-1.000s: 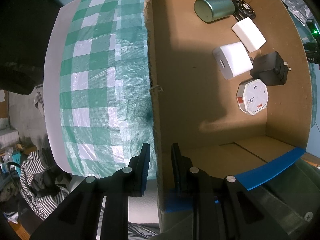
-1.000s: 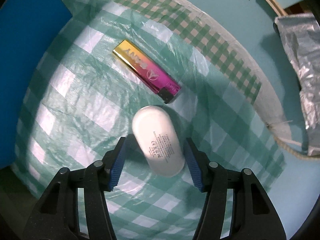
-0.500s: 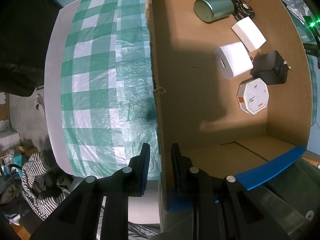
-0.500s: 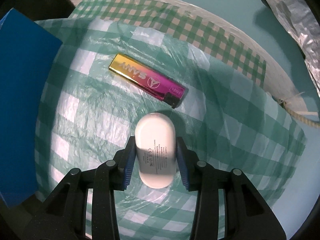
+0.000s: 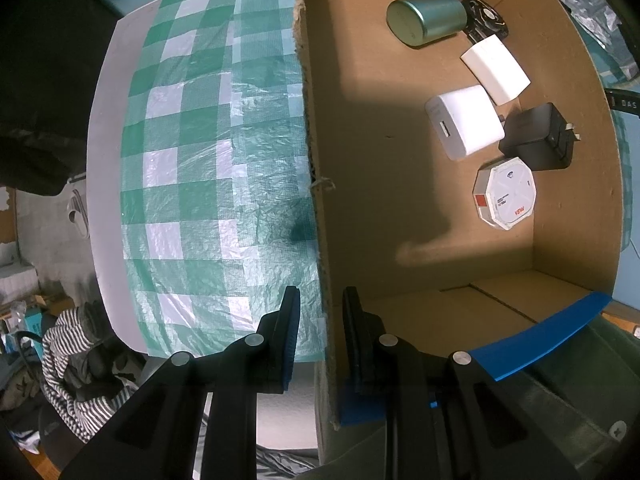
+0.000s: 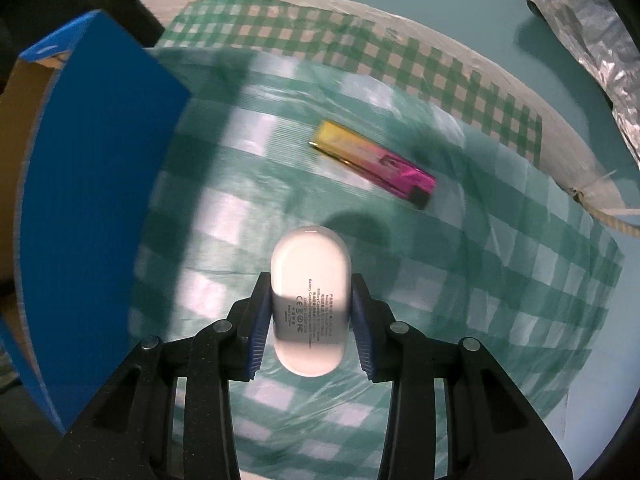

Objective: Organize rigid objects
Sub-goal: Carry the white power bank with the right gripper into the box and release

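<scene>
Green checked cloth (image 5: 208,168) covers the table; striped clothing (image 5: 76,364) lies below.

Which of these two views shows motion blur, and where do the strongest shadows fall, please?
Right wrist view: the checked cloth and the iridescent lighter are smeared by motion, while the white oval case in the right gripper stays sharp, its print readable. Left wrist view: crisp, with fisheye bending at the edges; a broad dark shadow crosses the cardboard box floor.

A glossy white plastic case (image 6: 308,300) with a smooth shell. Beyond it, a lighter (image 6: 372,164) with a shiny metallic finish lies on crinkled, glossy plastic cloth (image 6: 500,280). The box (image 5: 360,160) is matt brown cardboard; inside, a brushed-metal can (image 5: 426,18).
</scene>
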`<state>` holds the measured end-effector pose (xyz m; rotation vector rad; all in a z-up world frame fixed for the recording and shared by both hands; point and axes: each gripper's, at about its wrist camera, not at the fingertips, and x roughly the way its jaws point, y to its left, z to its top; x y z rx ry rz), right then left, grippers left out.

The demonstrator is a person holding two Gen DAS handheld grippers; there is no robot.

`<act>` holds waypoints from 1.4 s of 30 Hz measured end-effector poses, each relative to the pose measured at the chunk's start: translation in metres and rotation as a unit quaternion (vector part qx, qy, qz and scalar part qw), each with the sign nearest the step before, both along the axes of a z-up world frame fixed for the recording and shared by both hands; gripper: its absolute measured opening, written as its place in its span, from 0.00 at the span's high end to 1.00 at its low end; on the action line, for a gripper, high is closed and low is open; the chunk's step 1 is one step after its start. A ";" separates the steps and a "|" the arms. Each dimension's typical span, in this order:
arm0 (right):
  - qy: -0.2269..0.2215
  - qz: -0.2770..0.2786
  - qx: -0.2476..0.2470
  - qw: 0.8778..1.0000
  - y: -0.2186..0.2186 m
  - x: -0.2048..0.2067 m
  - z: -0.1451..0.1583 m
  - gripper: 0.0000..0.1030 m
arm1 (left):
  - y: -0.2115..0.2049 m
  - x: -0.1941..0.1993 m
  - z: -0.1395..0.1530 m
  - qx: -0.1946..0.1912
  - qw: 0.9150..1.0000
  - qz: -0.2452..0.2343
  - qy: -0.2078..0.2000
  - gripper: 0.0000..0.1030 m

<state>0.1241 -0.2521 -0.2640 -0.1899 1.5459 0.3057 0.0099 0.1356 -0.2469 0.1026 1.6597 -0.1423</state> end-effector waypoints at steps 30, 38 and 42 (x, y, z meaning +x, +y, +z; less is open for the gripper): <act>-0.045 0.056 0.048 0.996 0.107 -0.024 0.101 0.64 | -0.004 0.004 0.013 -0.012 1.000 -0.006 -0.007 0.79; -0.047 0.090 0.054 0.993 0.140 -0.026 0.101 0.64 | -0.007 0.006 0.015 -0.012 1.000 -0.008 -0.009 0.79; -0.049 0.108 0.047 0.992 0.154 -0.028 0.097 0.64 | -0.007 0.006 0.015 -0.012 1.000 -0.008 -0.009 0.79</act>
